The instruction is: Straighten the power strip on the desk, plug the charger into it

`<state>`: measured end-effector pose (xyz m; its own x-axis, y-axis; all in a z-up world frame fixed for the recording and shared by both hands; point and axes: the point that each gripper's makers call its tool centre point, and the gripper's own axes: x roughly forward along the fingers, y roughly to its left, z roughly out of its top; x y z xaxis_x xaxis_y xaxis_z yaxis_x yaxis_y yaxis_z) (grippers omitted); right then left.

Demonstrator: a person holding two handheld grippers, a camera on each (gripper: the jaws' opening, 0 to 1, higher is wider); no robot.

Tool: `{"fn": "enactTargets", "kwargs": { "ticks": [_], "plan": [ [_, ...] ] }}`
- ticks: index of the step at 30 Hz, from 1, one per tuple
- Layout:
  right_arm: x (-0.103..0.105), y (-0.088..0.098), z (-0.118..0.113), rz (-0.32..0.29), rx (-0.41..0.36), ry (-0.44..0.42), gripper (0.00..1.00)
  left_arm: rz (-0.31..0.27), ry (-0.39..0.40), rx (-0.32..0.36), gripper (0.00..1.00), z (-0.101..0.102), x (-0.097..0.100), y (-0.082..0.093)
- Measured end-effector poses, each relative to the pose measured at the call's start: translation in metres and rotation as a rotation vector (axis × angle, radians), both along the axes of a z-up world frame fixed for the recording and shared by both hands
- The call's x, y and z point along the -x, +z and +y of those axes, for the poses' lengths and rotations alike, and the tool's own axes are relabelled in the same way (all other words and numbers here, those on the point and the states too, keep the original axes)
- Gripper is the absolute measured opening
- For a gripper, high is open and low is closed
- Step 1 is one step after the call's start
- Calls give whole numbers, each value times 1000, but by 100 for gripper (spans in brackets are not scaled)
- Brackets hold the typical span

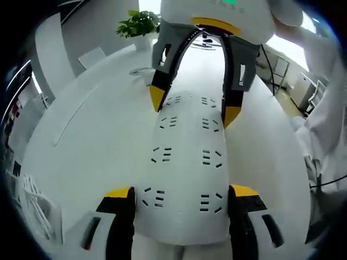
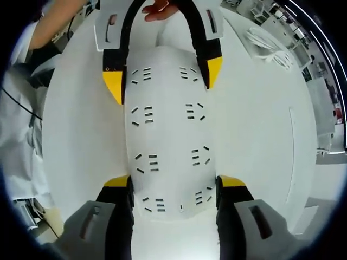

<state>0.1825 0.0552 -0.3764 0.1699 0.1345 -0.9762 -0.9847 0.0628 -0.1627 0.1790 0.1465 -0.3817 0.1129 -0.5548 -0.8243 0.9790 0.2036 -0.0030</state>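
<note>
A long white power strip lies flat on the white desk, its rows of sockets facing up. My left gripper straddles the near end, both yellow-tipped jaws pressed against the strip's long sides. At the far end my right gripper clamps the strip the same way. In the right gripper view the power strip runs away from my right gripper, which is shut on its near end, and the left gripper holds the far end.
A potted plant stands at the desk's far end. A coil of white cable lies on the desk beside the strip. A person's hand and white sleeve are close by. A black cable hangs off the desk's edge.
</note>
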Motion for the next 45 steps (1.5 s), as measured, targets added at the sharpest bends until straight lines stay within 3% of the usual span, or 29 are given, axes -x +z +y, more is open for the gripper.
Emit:
{"fn": "enactTargets", "kwargs": {
  "ticks": [23,45],
  "plan": [
    [6,0,-2,4,27,-37,60,-1,-25,5,71,-2,2,1],
    [6,-2,-3,35,-18,25,62,-6,12,18,72,-4,6,1]
  ]
}}
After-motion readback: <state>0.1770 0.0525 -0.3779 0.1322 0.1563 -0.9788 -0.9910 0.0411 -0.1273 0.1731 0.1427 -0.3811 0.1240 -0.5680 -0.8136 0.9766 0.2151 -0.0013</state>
